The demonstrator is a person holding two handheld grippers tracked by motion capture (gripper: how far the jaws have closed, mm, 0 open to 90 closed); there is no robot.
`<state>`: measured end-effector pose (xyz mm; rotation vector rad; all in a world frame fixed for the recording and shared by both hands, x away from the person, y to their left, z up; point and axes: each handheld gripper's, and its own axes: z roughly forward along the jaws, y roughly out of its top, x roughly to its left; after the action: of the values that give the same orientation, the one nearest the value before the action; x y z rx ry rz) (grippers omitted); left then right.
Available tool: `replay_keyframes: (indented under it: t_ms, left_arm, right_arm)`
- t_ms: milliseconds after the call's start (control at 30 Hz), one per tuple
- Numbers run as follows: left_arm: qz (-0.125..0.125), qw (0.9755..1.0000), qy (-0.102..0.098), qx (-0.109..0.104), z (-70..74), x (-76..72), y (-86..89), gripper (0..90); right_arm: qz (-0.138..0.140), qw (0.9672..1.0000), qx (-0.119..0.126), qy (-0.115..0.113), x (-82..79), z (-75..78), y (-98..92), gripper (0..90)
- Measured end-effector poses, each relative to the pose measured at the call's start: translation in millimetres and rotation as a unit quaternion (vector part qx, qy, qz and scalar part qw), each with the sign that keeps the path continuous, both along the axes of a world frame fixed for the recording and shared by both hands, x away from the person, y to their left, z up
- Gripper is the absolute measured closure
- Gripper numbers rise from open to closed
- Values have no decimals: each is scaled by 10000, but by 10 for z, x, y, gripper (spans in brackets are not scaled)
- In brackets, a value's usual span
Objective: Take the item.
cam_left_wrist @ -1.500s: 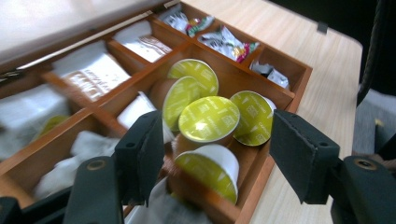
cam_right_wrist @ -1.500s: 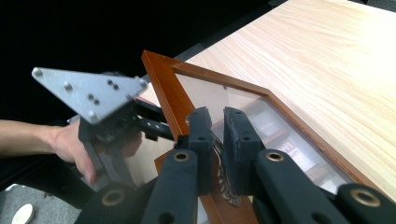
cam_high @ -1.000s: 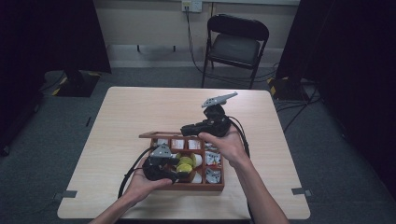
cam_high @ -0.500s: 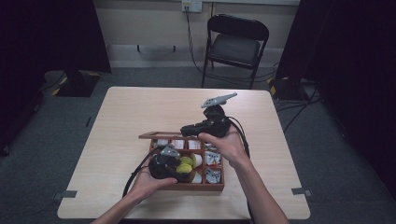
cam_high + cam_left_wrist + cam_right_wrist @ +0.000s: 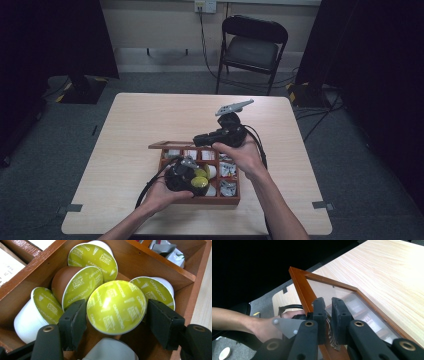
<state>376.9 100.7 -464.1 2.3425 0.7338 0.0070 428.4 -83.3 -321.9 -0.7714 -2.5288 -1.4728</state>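
Thing in hand: round coffee pod with a shiny yellow-green foil top (image 5: 116,307), lying in a compartment at the front of the brown wooden box with small compartments (image 5: 235,199), foil face turned up toward the camera of the left gripper.
Way from the jaws: right between the two black jaws of the left gripper (image 5: 116,322), one jaw on each side of the round rim.
Left jaws: partly apart and just been opening; a thin gap on each side, so pads look off the pod, pod loose between them.
Long axis: none to speak of, round top, flat face tilted a bit.
Nearer hand: left hand (image 5: 162,192), low over the pod compartment.
Same compartment: four more yellow-green pods (image 5: 82,286) leaning on each other, some with white cups, one brown.
Other compartments: white packets (image 5: 227,170) and small wrapped things, hard to tell.
Right gripper (image 5: 328,308): jaws clamped on the brown wooden frame of the glass lid (image 5: 299,285), holding it tipped up above the far side of the box.
Likely next: lift the left gripper away, pod stays in.
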Motion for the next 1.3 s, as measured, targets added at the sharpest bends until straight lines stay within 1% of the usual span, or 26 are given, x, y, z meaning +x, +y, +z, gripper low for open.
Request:
replay_keyframes:
  t_ms: [33, 133, 167, 200, 267, 300, 367, 400, 433, 467, 700, 767, 800, 900, 1000, 1033, 1067, 1100, 1233, 1267, 1300]
  left_arm:
    - [-25, 10000, 20, 10, -3, 7, -11, 328]
    - [-102, 9999, -4, 62, -5, 36, -27, 329]
    - [-118, 9999, 27, 23, -6, 40, -37, 329]
    - [-120, 9999, 44, -5, -7, 38, -49, 329]
    - [-110, 9999, -1, 51, -11, 46, -57, 338]
    - [-81, 10000, 8, 21, -11, 46, -58, 340]
    - [-94, 9999, 0, 46, -10, 53, -56, 344]
    - [-64, 10000, 11, 7, -12, 48, -62, 344]
    - [-129, 9999, -19, 38, -8, 50, -61, 372]
    - [-122, 9999, -38, 55, -9, 44, -67, 380]
    - [-144, 9999, -43, 27, -9, 28, -64, 385]
    - [-179, 9998, -55, 69, -5, 32, -51, 385]
    - [-123, 9999, -55, -2, -6, 18, -54, 385]
    - [-144, 9999, -95, -1, 5, 23, -35, 385]
    - [-138, 9998, -107, -128, 21, -1, -11, 385]
    - [-120, 9998, -114, -138, 27, -9, -3, 385]
    - [-117, 9998, -143, -94, 31, -12, 10, 385]
    - [-117, 9998, -143, -94, 31, -12, 10, 385]
    - [-200, 9996, -215, 44, 47, -50, 42, 385]
    - [-194, 9996, -215, 28, 53, -55, 52, 385]
    - [-79, 9997, -202, -127, 68, -71, 61, 385]
  right_arm:
    - [-2, 10000, -2, -1, -1, 0, 0, 823]
    - [-3, 10000, -2, 0, -1, 0, 0, 823]
    - [0, 10000, 1, 0, 0, 0, 0, 823]
    - [-1, 10000, 0, 0, 1, 0, 0, 823]
    - [0, 10000, 0, 1, -1, 0, 0, 823]
    - [1, 10000, 0, -1, -1, -1, 0, 823]
    - [2, 10000, 0, -2, 0, 0, 0, 823]
    - [3, 10000, 1, -2, 0, -1, 0, 823]
    - [2, 10000, -1, 0, -1, -1, 0, 823]
    - [1, 10000, -1, 0, -1, -1, 0, 823]
    - [1, 10000, 0, 4, -1, -1, 0, 823]
    - [2, 10000, 0, 5, -1, -2, -1, 823]
    - [7, 10000, 4, 7, -1, -3, -1, 823]
    - [7, 10000, 4, 9, -1, -4, -1, 823]
    - [8, 10000, 7, 13, 0, -4, -3, 823]
    - [6, 10000, 8, 15, 0, -4, -3, 823]
    - [6, 10000, 9, 14, 1, -4, -3, 823]
    - [8, 10000, 11, 14, 2, -4, -3, 823]
    - [11, 10000, 12, 13, 3, -4, -3, 823]
    - [11, 10000, 12, 15, 4, -3, -4, 823]
    - [13, 10000, 11, 18, 4, -3, -4, 823]
